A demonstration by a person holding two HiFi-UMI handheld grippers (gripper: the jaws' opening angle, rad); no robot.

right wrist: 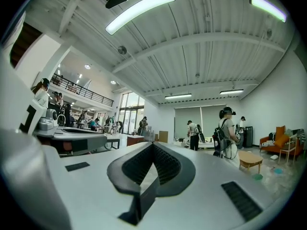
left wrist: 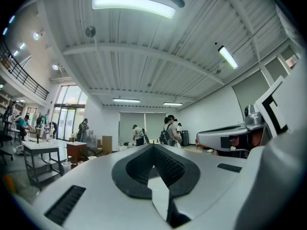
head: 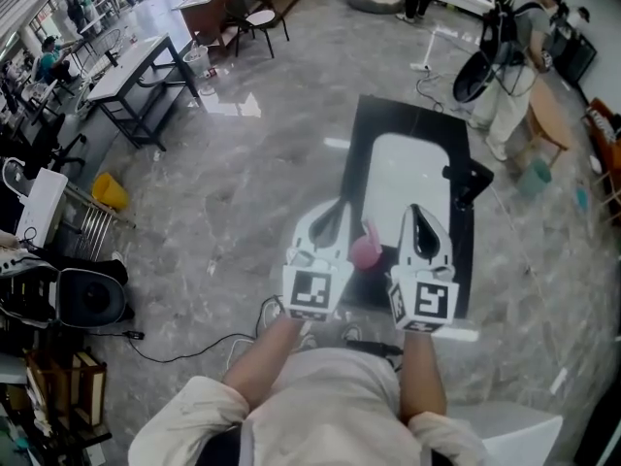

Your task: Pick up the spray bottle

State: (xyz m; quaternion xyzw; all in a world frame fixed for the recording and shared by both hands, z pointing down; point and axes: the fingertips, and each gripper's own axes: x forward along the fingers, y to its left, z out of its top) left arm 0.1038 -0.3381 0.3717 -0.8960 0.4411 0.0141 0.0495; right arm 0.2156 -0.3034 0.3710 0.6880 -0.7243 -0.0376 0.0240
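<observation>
In the head view a pink rounded object [head: 366, 250], perhaps the spray bottle's top, sits at the near edge of a black table [head: 388, 115]. It lies low between my two grippers; its body is hidden. My left gripper [head: 335, 209] and right gripper [head: 415, 210] are held level, side by side, pointing over the table. In the left gripper view the left gripper [left wrist: 153, 146] has its jaw tips together with nothing between them. The right gripper [right wrist: 153, 145] looks the same in its own view, shut and holding nothing. Neither gripper view shows the bottle.
A white sheet [head: 408, 178] covers the black table's middle, with a black object [head: 471, 178] at its right edge. A person [head: 514, 56] stands beyond by a round wooden table [head: 548, 115]. Grey work tables [head: 136, 66] stand far left; cables [head: 184, 352] lie on the floor.
</observation>
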